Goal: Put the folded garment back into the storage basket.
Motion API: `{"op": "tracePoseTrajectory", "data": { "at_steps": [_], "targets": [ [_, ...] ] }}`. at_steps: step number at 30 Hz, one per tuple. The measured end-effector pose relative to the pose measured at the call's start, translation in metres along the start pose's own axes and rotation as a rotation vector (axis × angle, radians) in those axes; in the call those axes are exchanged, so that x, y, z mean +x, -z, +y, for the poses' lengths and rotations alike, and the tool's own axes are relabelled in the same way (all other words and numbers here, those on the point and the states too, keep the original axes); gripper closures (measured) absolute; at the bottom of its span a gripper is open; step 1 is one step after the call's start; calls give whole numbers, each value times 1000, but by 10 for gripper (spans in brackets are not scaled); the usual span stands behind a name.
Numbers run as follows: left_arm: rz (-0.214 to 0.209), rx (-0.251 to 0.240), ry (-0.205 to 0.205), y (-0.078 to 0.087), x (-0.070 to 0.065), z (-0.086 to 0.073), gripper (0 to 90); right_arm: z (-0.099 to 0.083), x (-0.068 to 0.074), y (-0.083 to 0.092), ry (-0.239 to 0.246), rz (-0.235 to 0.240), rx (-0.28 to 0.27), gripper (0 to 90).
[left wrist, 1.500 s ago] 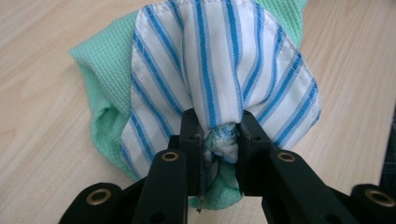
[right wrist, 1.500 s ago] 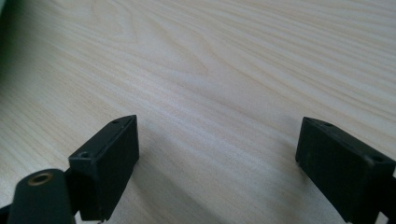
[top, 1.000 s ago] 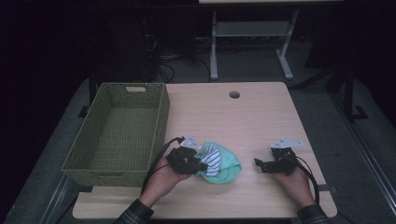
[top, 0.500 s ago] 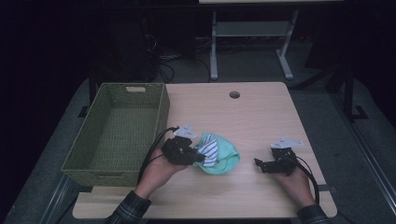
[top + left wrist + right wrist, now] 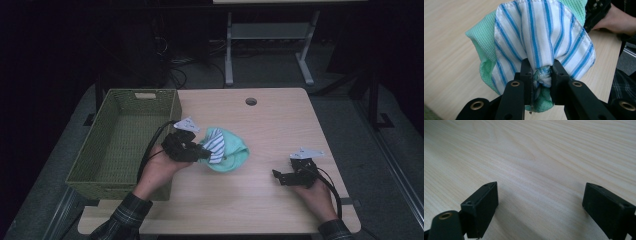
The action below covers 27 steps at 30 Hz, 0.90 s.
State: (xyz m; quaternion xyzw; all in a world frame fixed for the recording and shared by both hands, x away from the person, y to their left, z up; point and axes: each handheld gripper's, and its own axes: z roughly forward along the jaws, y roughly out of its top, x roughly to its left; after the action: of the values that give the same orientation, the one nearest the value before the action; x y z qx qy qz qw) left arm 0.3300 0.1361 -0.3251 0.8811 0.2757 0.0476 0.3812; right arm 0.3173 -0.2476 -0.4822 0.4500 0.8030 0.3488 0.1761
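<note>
Already our left gripper (image 5: 541,72) was clamped on the bunched cloths (image 5: 225,149), lifted beside the green basket (image 5: 100,170); pickup looked done, the drop inside remained. Our right gripper (image 5: 540,207) rested apart, jaws wide, on the table (image 5: 280,120).

I see a bunched mint-green cloth (image 5: 232,156) wrapped with a blue-striped white cloth (image 5: 216,145), frame centre, lifted just off the table.

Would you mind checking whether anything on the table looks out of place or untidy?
Nothing is spilled or damaged. The striped cloth and green cloth are bunched together in the left gripper, not folded. The wicker basket sits squarely at the table's left.
</note>
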Motion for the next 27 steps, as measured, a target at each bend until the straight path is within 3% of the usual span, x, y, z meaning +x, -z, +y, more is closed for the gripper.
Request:
{"op": "tracePoseTrajectory", "data": {
  "at_steps": [14,27],
  "targets": [
    [70,-31,30,37,21,3,750,0,0,0,0,0,0,127],
    [174,-53,91,72,46,-20,749,0,0,0,0,0,0,127]
  ]
}}
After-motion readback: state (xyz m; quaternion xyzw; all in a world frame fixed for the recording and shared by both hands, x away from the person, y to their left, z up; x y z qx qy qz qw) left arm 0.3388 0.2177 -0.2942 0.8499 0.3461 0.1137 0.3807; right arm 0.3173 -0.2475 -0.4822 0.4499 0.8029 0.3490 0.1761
